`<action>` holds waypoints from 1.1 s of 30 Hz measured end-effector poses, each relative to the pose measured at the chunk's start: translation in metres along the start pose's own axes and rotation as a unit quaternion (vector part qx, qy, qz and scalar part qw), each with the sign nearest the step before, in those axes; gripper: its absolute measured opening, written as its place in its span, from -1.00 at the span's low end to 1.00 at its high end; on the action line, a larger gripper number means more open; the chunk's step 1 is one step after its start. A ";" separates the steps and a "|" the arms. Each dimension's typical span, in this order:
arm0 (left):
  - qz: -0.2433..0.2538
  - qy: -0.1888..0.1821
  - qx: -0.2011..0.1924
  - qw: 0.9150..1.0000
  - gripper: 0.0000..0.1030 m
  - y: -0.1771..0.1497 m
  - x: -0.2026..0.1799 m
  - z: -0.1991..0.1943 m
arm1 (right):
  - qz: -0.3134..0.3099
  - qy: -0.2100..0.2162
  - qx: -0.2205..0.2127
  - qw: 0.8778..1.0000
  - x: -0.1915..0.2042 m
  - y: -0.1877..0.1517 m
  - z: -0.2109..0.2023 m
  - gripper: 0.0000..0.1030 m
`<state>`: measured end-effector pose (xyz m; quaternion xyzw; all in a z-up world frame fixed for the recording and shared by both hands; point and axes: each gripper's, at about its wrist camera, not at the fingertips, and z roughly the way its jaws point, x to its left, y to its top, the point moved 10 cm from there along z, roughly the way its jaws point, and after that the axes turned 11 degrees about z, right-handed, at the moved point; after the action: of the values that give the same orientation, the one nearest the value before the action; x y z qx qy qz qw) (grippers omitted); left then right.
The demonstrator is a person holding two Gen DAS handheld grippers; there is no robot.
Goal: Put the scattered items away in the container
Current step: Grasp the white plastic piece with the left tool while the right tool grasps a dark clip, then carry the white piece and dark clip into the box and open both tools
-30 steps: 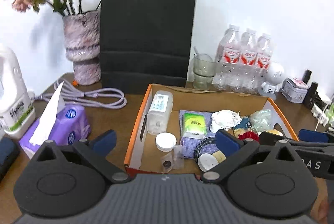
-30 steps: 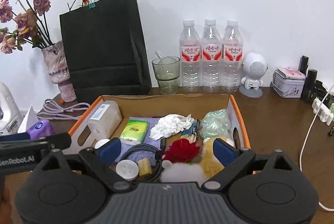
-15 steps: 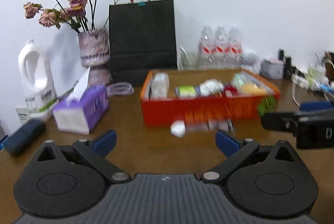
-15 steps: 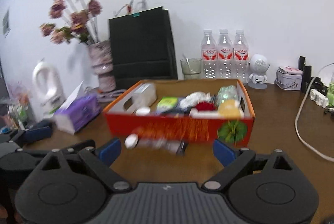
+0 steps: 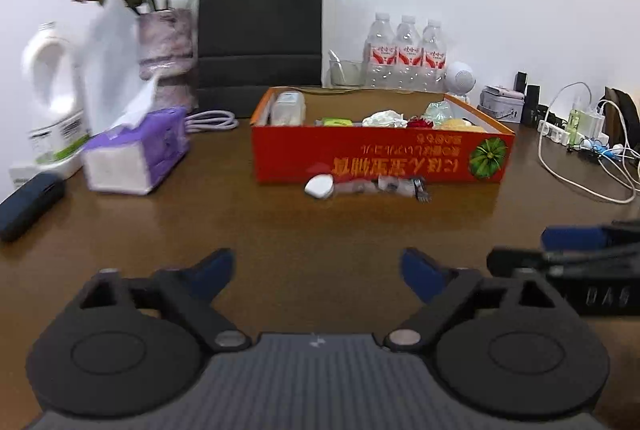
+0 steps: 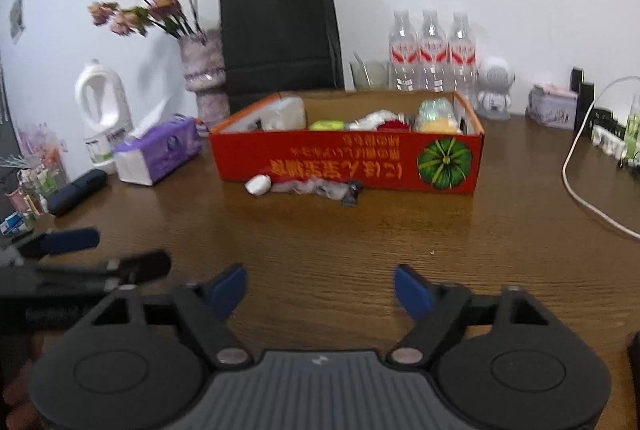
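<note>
Nearest the lens in each wrist view sit matte black moulded gripper bodies with ribbed grey centre panels and round pivot discs. The left gripper (image 5: 316, 270) has its jaws spread wide, its blue-padded fingertips (image 5: 212, 272) holding nothing; the right gripper (image 6: 320, 288) is likewise spread and holds nothing. Both hover low and roughly level over the table (image 5: 320, 230), a brown wood-grain surface with a slight sheen, side by side and pointing toward the far wall. Each shows at the edge of the other's view. Well ahead of both jaws, apart from them, a short row of loose items lies on the table against the front wall of the box: a small white rounded case (image 5: 319, 186) (image 6: 258, 185), crinkled clear wrappers (image 5: 356, 186) (image 6: 308, 186) and a small dark piece (image 5: 420, 189) (image 6: 351, 193), too blurred to identify. The red cardboard box (image 5: 380, 159) (image 6: 344, 161), rectangular, printed with yellow characters upside down and a green pumpkin, holds a clear plastic container, a green packet, white crumpled material and other soft items. Left of it stand a purple tissue pack (image 5: 138, 153) and a white plastic jug (image 5: 50, 97). Beyond stand a mottled vase of dried roses (image 5: 166, 53), a black paper bag (image 5: 260, 25) and three clear water bottles (image 5: 406, 51) against the white wall.
</note>
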<state>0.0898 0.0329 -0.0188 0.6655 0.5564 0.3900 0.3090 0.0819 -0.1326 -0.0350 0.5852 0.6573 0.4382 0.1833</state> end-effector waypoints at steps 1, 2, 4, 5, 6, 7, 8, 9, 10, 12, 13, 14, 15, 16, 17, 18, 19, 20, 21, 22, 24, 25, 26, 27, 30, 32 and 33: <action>0.009 -0.005 0.005 1.000 0.40 0.007 0.000 0.015 | -0.002 -0.007 0.003 1.000 -0.002 0.003 0.009 -0.07; 0.016 -0.012 0.010 1.000 0.29 0.012 -0.001 0.029 | -0.005 -0.013 0.006 1.000 -0.003 0.008 0.018 -0.16; 0.018 -0.024 0.020 0.999 0.17 0.022 0.000 0.058 | -0.013 -0.018 0.008 1.000 -0.004 0.017 0.036 -0.23; 0.018 -0.034 0.023 0.999 0.13 0.026 0.001 0.071 | -0.015 -0.018 0.008 1.000 -0.004 0.022 0.044 -0.23; 0.017 -0.043 0.025 0.999 0.10 0.030 0.002 0.084 | -0.016 -0.017 0.010 1.000 -0.004 0.027 0.054 -0.23; 0.015 -0.049 0.029 0.998 0.00 0.032 0.004 0.096 | -0.017 -0.018 0.013 1.000 -0.003 0.031 0.063 -0.23; 0.012 -0.049 0.039 0.998 -0.10 0.033 0.006 0.108 | -0.019 -0.020 0.016 0.999 -0.003 0.034 0.072 -0.23; 0.008 -0.047 0.050 0.998 -0.12 0.033 0.009 0.118 | -0.021 -0.021 0.019 0.999 -0.003 0.038 0.081 -0.23; 0.004 -0.047 0.056 0.997 -0.14 0.033 0.012 0.125 | -0.022 -0.022 0.021 0.999 -0.003 0.041 0.088 -0.23; -0.015 -0.062 0.062 0.996 -0.14 0.032 0.016 0.135 | -0.021 -0.021 0.024 0.999 -0.003 0.048 0.104 -0.23; -0.022 -0.066 0.064 0.995 -0.16 0.032 0.017 0.138 | -0.019 -0.021 0.025 0.999 -0.002 0.052 0.111 -0.23; -0.025 -0.067 0.062 0.995 -0.23 0.033 0.018 0.141 | -0.016 -0.022 0.028 0.999 -0.002 0.055 0.118 -0.23; -0.024 -0.065 0.063 0.996 -0.27 0.034 0.019 0.144 | -0.015 -0.025 0.032 0.999 -0.002 0.057 0.126 -0.23; -0.023 -0.063 0.063 0.996 -0.37 0.036 0.019 0.147 | -0.013 -0.030 0.034 0.999 -0.003 0.060 0.132 -0.23; -0.021 -0.060 0.063 0.996 -0.44 0.036 0.019 0.148 | -0.012 -0.033 0.035 0.999 -0.004 0.063 0.137 -0.23; -0.018 -0.060 0.062 0.996 -0.44 0.036 0.018 0.147 | -0.010 -0.035 0.035 0.999 -0.006 0.064 0.141 -0.24; -0.016 -0.061 0.061 0.996 -0.44 0.036 0.018 0.147 | -0.007 -0.035 0.036 0.999 -0.008 0.064 0.143 -0.29; -0.014 -0.064 0.059 0.996 -0.44 0.035 0.017 0.146 | -0.002 -0.035 0.038 0.999 -0.010 0.063 0.145 -0.34; -0.010 -0.065 0.057 0.996 -0.45 0.035 0.016 0.144 | 0.000 -0.035 0.035 0.999 -0.013 0.063 0.145 -0.46; -0.009 -0.064 0.055 0.996 -0.45 0.035 0.015 0.143 | -0.002 -0.037 0.031 0.999 -0.014 0.063 0.144 -0.62; -0.008 -0.060 0.054 0.997 -0.45 0.034 0.015 0.141 | -0.006 -0.040 0.031 0.999 -0.015 0.062 0.143 -0.81; -0.008 -0.056 0.053 0.997 -0.45 0.033 0.015 0.139 | -0.008 -0.039 0.031 0.999 -0.014 0.062 0.143 -0.81; -0.009 -0.051 0.050 0.997 -0.45 0.033 0.016 0.137 | -0.010 -0.038 0.029 0.999 -0.014 0.061 0.142 -0.81; -0.008 -0.043 0.047 0.998 -0.45 0.033 0.017 0.133 | -0.011 -0.038 0.027 0.999 -0.014 0.060 0.141 -0.84; -0.010 -0.012 0.039 0.999 -0.45 0.029 0.021 0.117 | -0.008 -0.043 0.020 0.999 -0.015 0.058 0.131 -0.85; -0.022 0.002 0.030 0.999 -0.45 0.027 0.023 0.098 | -0.005 -0.040 0.009 0.999 -0.014 0.057 0.115 -0.85; -0.032 0.007 0.023 0.999 -0.45 0.026 0.024 0.086 | -0.002 -0.036 0.001 0.999 -0.012 0.057 0.105 -0.85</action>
<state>0.1791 0.0535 -0.0364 0.6517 0.5881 0.3715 0.3022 0.1991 -0.1097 -0.0510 0.5992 0.6518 0.4158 0.2078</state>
